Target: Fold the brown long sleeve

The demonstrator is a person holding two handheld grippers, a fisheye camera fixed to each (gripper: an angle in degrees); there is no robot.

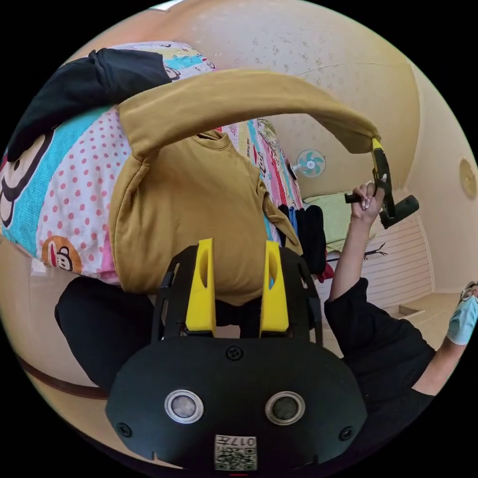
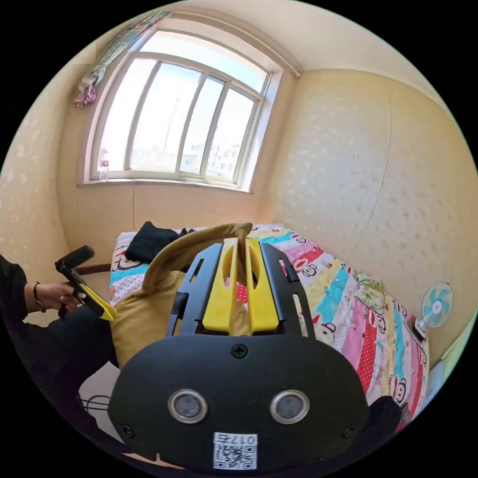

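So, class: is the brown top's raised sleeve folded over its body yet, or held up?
Held up: the right gripper pinches the sleeve cuff, arching it above the body.

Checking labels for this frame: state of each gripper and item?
right gripper: shut on sleeve cuff, raised
left gripper: open, holding nothing, over the hem
brown long sleeve shirt: flat on bedsheet, one sleeve lifted in an arc
black garment: crumpled on bed
fan: blades visible, spin unclear

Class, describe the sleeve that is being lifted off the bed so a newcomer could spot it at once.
Start at the bed's cartoon-print sheet, where the brown long sleeve top lies. One sleeve arches up from its shoulder, its cuff pinched in the right gripper. Unlike the other sleeve, lying beside the body, it hangs in the air.
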